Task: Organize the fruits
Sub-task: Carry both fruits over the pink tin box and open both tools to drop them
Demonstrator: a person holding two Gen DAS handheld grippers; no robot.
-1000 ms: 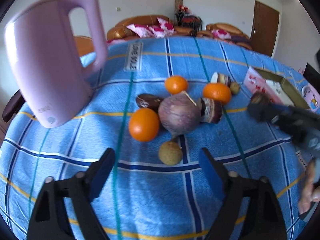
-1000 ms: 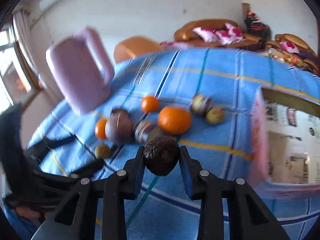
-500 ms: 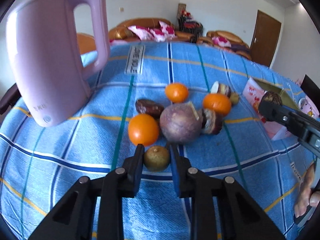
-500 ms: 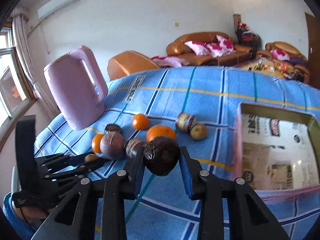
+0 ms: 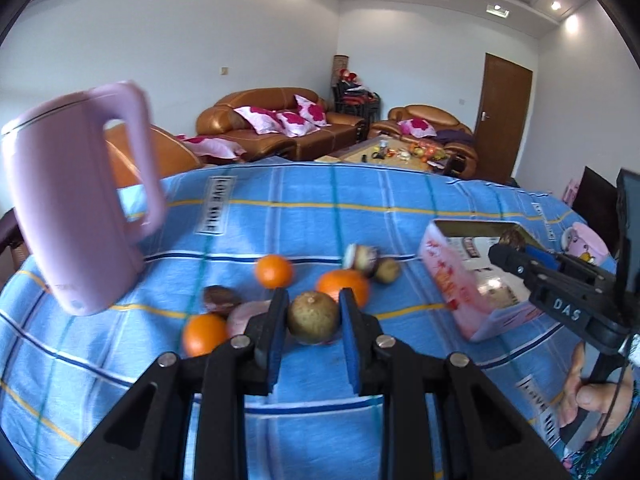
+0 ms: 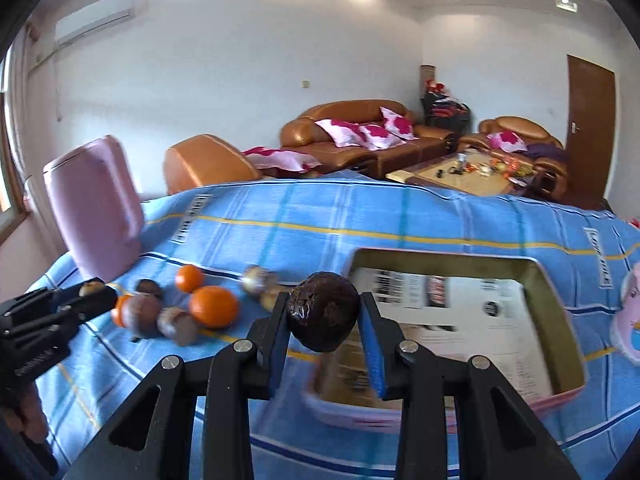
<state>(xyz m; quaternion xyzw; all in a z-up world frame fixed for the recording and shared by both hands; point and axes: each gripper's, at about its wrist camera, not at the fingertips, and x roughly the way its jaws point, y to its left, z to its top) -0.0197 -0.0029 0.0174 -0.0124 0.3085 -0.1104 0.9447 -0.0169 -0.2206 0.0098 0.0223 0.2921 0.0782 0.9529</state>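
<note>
Above the blue checked tablecloth (image 5: pixel 400 208) our left gripper (image 5: pixel 313 318) clamps a small round brownish-green fruit (image 5: pixel 313 317) while our right gripper (image 6: pixel 323 312) clamps a dark wrinkled fruit (image 6: pixel 323 311).

Blue plaid tablecloth (image 5: pixel 360 216), pink kettle (image 5: pixel 76 200), orange tangerines (image 5: pixel 274 271), pink box (image 6: pixel 440 412), brown-leather sofa (image 6: pixel 360 136)

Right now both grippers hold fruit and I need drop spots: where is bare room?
The box is free inside, only printed paper lining it. Bare cloth runs between the pink jug and the box's far edge. It is crowded around the oranges left of the box.
</note>
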